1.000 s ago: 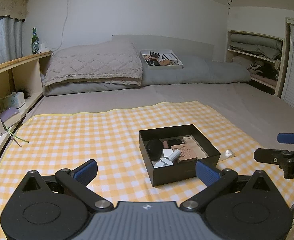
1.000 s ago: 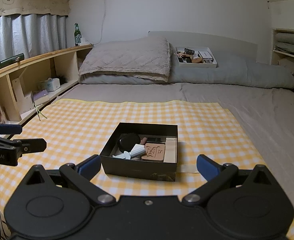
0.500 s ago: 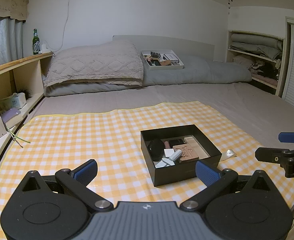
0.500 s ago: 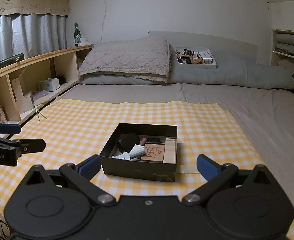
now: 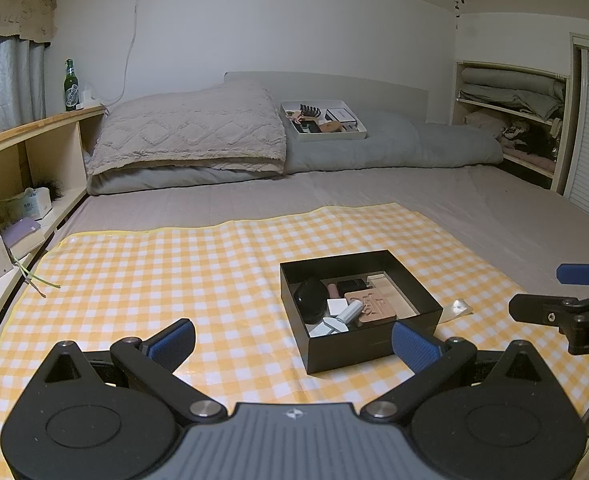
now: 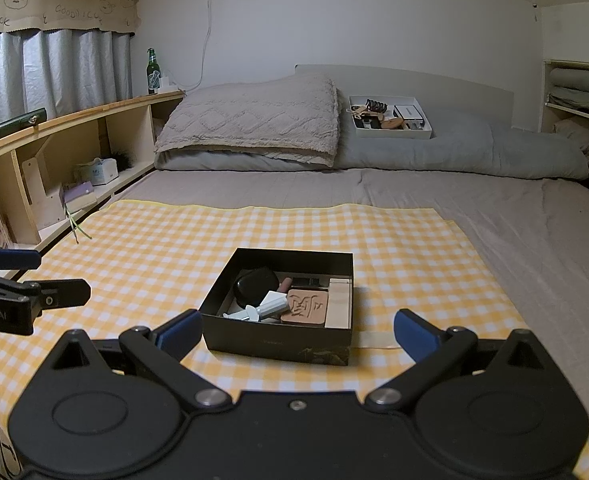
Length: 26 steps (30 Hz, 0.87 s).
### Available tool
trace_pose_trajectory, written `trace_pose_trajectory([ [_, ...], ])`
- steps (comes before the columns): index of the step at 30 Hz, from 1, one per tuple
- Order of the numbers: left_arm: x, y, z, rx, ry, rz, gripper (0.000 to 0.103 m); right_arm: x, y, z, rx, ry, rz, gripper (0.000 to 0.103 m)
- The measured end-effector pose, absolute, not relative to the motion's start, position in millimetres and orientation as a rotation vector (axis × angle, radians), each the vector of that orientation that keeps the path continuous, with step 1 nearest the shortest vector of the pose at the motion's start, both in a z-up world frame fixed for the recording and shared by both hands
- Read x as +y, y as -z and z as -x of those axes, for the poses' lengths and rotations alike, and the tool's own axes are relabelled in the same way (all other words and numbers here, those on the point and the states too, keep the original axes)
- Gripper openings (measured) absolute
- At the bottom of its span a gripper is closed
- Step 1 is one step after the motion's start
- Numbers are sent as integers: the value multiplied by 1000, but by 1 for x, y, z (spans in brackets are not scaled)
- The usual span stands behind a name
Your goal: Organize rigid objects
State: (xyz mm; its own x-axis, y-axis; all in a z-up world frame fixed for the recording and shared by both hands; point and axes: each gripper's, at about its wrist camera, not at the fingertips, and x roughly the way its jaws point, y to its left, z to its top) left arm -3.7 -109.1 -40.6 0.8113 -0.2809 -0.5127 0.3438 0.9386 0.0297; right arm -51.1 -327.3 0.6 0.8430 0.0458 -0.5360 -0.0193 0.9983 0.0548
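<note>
A black open box (image 5: 368,346) (image 6: 278,342) sits on a yellow checked cloth (image 5: 174,272) (image 6: 166,248) on the bed. It holds a black oval case (image 5: 310,298) (image 6: 256,282), a brown embossed block (image 5: 374,306) (image 6: 306,306), a white tube (image 5: 344,316) (image 6: 270,304) and a pale wooden piece (image 6: 339,304). My left gripper (image 5: 292,344) is open and empty, near the box's front left. My right gripper (image 6: 296,330) is open and empty, just in front of the box. Each gripper shows at the other view's edge.
A white tray (image 5: 324,122) (image 6: 390,118) of small items rests on the grey duvet at the bed's head, beside a folded beige blanket (image 5: 190,136). A wooden shelf (image 6: 74,148) with a green bottle (image 6: 153,72) runs along the left. A clear tape strip (image 5: 456,308) lies right of the box.
Both views have drifted slightly; the left gripper has shifted a little, so the box sits marginally differently in frame. Both grippers stay open and empty.
</note>
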Motion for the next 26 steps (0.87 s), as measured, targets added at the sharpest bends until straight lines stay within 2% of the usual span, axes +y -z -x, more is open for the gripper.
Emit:
trace_pose_trajectory([
  [26,-108,38,4,519,332,-129,103,-328,-3,50,568,-35,-43,103],
])
